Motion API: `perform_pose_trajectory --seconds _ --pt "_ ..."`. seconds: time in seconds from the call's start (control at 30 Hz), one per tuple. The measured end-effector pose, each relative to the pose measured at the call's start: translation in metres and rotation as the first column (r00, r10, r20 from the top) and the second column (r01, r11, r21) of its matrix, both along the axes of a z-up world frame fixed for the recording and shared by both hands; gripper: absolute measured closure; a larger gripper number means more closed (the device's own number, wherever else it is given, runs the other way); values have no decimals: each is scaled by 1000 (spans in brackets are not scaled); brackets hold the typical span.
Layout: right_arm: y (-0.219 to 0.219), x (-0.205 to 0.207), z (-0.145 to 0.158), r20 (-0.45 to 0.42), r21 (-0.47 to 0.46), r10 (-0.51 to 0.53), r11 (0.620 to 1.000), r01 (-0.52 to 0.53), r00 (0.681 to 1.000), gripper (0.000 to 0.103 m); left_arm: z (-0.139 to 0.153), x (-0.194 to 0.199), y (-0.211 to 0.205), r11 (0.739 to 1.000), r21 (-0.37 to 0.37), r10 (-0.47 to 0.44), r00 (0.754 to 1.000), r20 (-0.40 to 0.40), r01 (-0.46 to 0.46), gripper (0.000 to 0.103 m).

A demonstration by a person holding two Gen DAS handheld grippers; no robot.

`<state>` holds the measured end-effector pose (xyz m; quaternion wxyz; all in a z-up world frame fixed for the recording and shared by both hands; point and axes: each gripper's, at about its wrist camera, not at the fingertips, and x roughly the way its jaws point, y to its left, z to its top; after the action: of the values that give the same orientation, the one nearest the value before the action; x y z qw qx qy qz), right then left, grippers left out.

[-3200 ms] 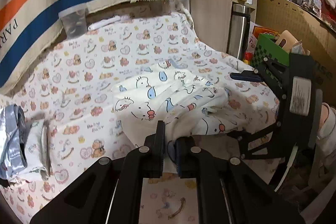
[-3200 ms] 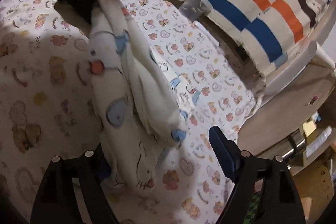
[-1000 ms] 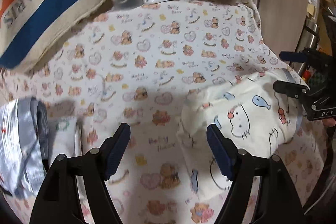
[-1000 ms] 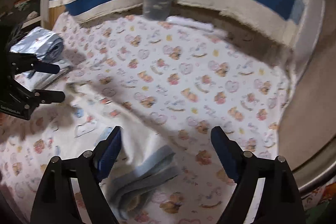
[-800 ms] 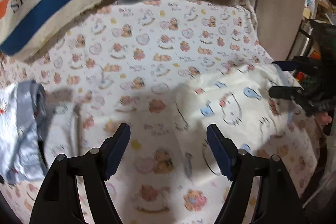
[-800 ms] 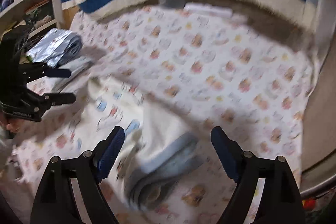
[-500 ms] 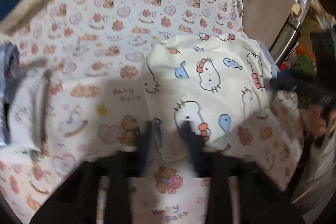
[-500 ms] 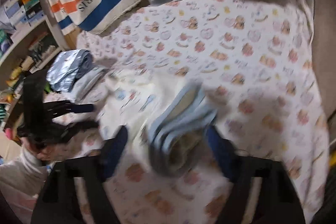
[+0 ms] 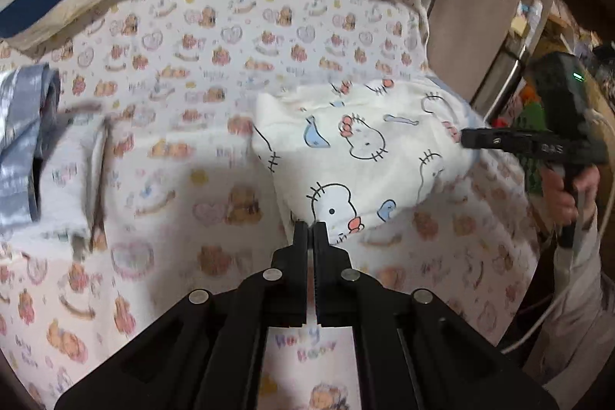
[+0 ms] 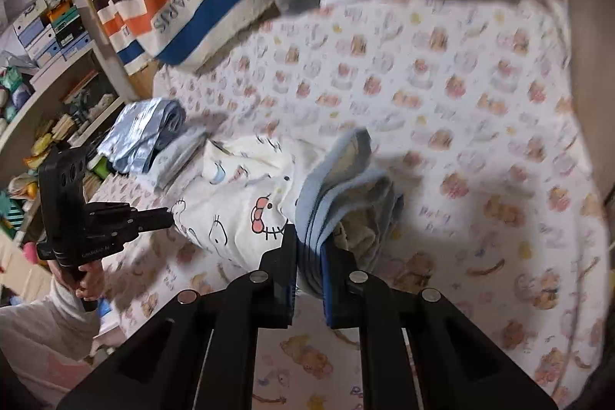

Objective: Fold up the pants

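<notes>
Both ends of the pants [image 9: 369, 156] are pinched as they lie partly folded on the printed sheet [image 9: 230, 37]. Your left gripper [image 9: 311, 229] is clamped shut on the cream hem at the near corner; your right gripper [image 10: 309, 248] is closing on the bunched blue waistband [image 10: 338, 187], cloth already between the pads. Let that grip seat fully, then lift both ends level and together, keeping the fabric taut so the fold lands square.
</notes>
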<state>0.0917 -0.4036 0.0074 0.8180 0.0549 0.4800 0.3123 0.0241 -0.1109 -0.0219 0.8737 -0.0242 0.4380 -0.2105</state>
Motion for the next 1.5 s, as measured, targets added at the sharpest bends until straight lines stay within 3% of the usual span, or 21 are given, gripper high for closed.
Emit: perform_pose_trajectory --seconds 0.07,0.13,0.23,0.3,0.33,0.37,0.4,0.43,0.47,0.6,0.73,0.8,0.83,0.9,0.93,1.0,1.13,1.23,1.37,1.43,1.5 --pt "-3 10 -27 -104 -26 -26 999 23 994 92 -11 -1 1 1000 10 5 1000 -21 -5 101" --pt "-15 10 -26 -118 62 -39 997 46 992 92 -15 -1 6 1000 -14 9 999 -40 -10 101" --pt "-28 3 1 -35 108 -65 992 68 997 92 -5 -1 13 998 -61 16 1000 -18 -17 103" --pt "-25 -4 14 33 62 -72 996 70 997 92 2 -2 16 998 -46 34 999 30 -33 99" --pt "-20 -8 16 57 8 -74 997 73 996 86 3 -1 19 998 -48 48 998 41 -46 93" --pt "-16 -11 15 61 -32 -67 997 69 996 66 2 0 21 997 -58 51 998 34 -49 68" --pt "-13 -13 13 62 -63 -57 996 61 996 49 -1 2 22 996 -79 44 999 16 -43 52" --pt "-12 -18 11 73 -71 -50 996 55 996 22 -4 2 24 994 -97 40 999 4 -40 52" --pt "-13 -25 8 98 -59 -47 997 53 994 21 -7 2 23 994 -108 29 1000 -4 -29 52" --pt "-3 -43 -7 137 -141 18 990 1 990 27 -19 -3 5 997 -55 -62 998 -21 61 52" --pt "14 -47 -24 145 -273 78 961 -36 986 65 -24 -4 -16 992 44 -118 993 20 117 52" --pt "23 -46 -28 179 -339 97 940 -31 979 70 -24 1 -20 992 56 -115 993 29 113 53" --pt "26 -46 -29 196 -355 102 935 -27 975 70 -25 4 -21 993 48 -112 993 24 111 56" --pt "29 -46 -28 223 -367 106 930 -17 969 75 -24 7 -22 993 38 -113 993 25 112 85" --pt "30 -46 -27 234 -365 106 931 -14 967 85 -23 7 -24 993 53 -108 994 33 106 89" --pt "31 -48 -22 256 -380 99 925 6 961 91 -18 4 -23 992 61 -111 992 58 108 94" --pt "19 -51 1 280 -347 -8 931 109 960 93 7 -7 -18 991 44 -130 984 121 125 95" --pt "21 -65 16 298 -353 31 932 79 954 93 23 -17 -20 987 105 -138 974 180 120 95" --pt "23 -73 -1 205 -365 59 931 20 977 93 11 -20 -13 987 86 -145 986 78 139 95" --pt "20 -81 -12 192 -392 58 920 22 980 92 2 -28 -14 982 111 -158 986 49 152 94" --pt "14 -91 -14 221 -430 32 900 68 975 73 -1 -37 -13 978 154 -153 987 53 143 91"
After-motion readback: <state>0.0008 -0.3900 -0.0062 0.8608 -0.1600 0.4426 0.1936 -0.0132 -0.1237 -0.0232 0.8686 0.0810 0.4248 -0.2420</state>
